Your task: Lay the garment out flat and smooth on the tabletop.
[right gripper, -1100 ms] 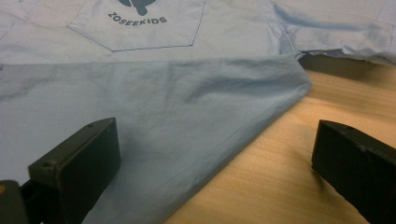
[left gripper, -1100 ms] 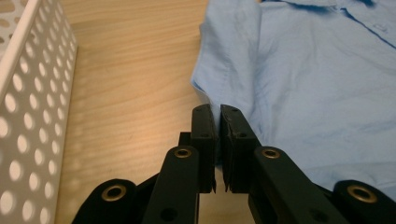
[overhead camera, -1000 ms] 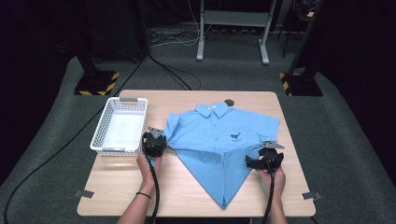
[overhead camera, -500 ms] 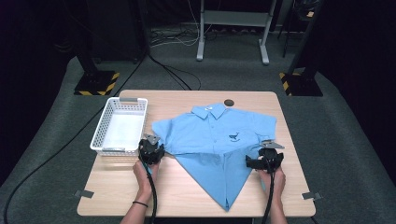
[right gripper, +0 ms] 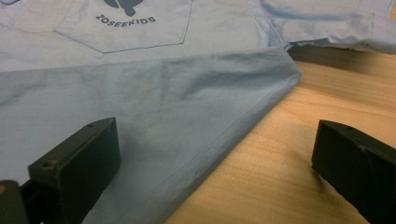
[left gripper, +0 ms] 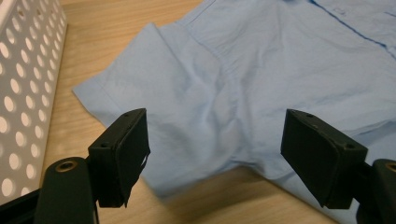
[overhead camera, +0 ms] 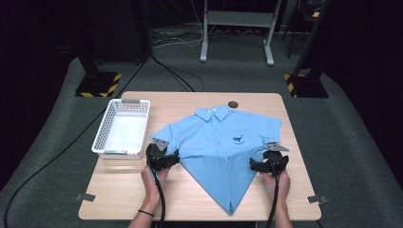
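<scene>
A light blue short-sleeved shirt (overhead camera: 218,137) lies front up on the wooden table (overhead camera: 190,199), its lower part folded to a point toward the person. My left gripper (overhead camera: 167,157) sits at the shirt's left sleeve (left gripper: 154,93). In the left gripper view my left gripper (left gripper: 215,140) is open, its jaws have just been opening, and the sleeve lies flat under the gap, untouched by the pads. My right gripper (overhead camera: 260,165) is at the folded right edge. Seen in its own view, my right gripper (right gripper: 212,135) stands open over the shirt's fold edge (right gripper: 243,126) and bare wood.
A white perforated basket (overhead camera: 142,128) stands at the table's left, close to the sleeve; its wall (left gripper: 23,93) is just left of my left gripper. A dark round hole (overhead camera: 232,104) sits behind the collar. Bare wood lies on both sides of the folded point.
My left gripper has opened, let go of the sleeve and drawn back a little toward the person. The sleeve now lies spread toward the basket. The right gripper has not moved.
</scene>
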Motion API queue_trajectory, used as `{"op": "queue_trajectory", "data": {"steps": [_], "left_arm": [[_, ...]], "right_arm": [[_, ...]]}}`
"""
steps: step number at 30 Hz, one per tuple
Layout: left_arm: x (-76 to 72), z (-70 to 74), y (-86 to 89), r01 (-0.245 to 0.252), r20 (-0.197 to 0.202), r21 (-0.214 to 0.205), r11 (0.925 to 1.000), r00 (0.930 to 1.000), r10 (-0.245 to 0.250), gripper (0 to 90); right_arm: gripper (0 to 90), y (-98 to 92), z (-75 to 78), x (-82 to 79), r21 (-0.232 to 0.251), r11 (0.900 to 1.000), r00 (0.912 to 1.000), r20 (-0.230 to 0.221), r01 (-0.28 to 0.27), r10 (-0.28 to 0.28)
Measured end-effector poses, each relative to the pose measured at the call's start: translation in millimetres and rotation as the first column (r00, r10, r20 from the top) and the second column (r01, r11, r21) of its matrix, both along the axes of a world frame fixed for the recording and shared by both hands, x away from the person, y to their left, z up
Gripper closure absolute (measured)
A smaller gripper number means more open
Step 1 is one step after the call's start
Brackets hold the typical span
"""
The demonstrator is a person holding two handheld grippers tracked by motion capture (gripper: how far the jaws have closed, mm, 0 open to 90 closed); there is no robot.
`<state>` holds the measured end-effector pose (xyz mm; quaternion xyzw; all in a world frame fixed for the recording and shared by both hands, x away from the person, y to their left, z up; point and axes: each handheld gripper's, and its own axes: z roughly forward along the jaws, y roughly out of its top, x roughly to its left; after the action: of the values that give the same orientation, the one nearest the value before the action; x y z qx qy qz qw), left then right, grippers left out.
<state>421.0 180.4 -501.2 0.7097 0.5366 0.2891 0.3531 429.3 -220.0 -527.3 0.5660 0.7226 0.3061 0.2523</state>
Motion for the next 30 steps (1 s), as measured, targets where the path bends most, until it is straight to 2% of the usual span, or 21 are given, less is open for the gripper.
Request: {"op": "queue_trajectory", "data": {"steps": [4, 7, 10, 11, 13, 16, 18, 20, 23, 27, 30], "left_arm": [[-3.5, 2.0, -2.0, 0.021, -0.012, -0.023, 0.9995, 0.9997, -0.021, 19.7], [-6.9, 0.2, -3.8, 0.068, -0.052, -0.095, 0.9932, 0.9959, -0.073, 16.0], [-9.8, -5.1, -11.7, 0.15, -0.093, -0.143, 0.9783, 0.9819, -0.165, 12.9], [-9.6, -7.7, -15.5, 0.174, -0.108, -0.144, 0.9741, 0.9757, -0.19, 11.8], [-6.6, -13.5, -22.6, 0.208, -0.138, -0.123, 0.9705, 0.9649, -0.224, 9.9], [1.2, -20.8, -26.9, 0.21, -0.17, -0.112, 0.9713, 0.9591, -0.227, 7.9], [5.5, -23.2, -26.1, 0.193, -0.161, -0.111, 0.9749, 0.9645, -0.209, 7.3], [9.7, -22.8, -24.6, 0.191, -0.165, -0.106, 0.9758, 0.9643, -0.207, 7.4], [14.7, -23.7, -22.8, 0.182, -0.156, -0.094, 0.9787, 0.9682, -0.195, 8.0], [20.7, -25.2, -24.2, 0.17, -0.144, -0.052, 0.984, 0.9737, -0.176, 8.1], [24.9, -26.0, -25.6, 0.168, -0.136, -0.042, 0.985, 0.9757, -0.172, 8.1]], "right_arm": [[0.3, 0.0, 0.0, 0.0, 0.0, 1.0, 1.0, 0.0, 0.001, -0.001], [0.3, 0.0, 0.0, 0.1, 0.002, 1.0, 1.0, 0.0, 0.001, -0.001], [0.3, -0.1, 0.0, 0.2, 0.003, 1.0, 1.0, -0.002, 0.002, -0.002], [0.3, -0.1, 0.0, 0.2, 0.003, 1.0, 1.0, -0.002, 0.002, -0.002], [0.3, 0.1, 0.0, 0.2, 0.003, 1.0, 1.0, -0.001, 0.004, -0.004], [0.3, 0.2, -0.1, 0.0, 0.002, 1.0, 1.0, 0.0, 0.004, -0.004], [0.3, 0.3, -0.1, -0.1, 0.001, 1.0, 1.0, 0.0, 0.005, -0.005], [0.3, 0.7, -0.1, -0.5, 0.0, 1.0, 1.0, 0.001, 0.01, -0.01], [0.4, 2.6, -0.1, -2.3, -0.004, 0.9996, 0.9996, 0.003, 0.028, -0.028], [0.4, 4.9, 0.0, -3.0, -0.012, 0.9993, 0.9993, 0.009, 0.035, -0.035], [0.3, 4.9, 0.0, -1.7, -0.008, 0.9994, 0.9994, 0.006, 0.034, -0.034]]}}
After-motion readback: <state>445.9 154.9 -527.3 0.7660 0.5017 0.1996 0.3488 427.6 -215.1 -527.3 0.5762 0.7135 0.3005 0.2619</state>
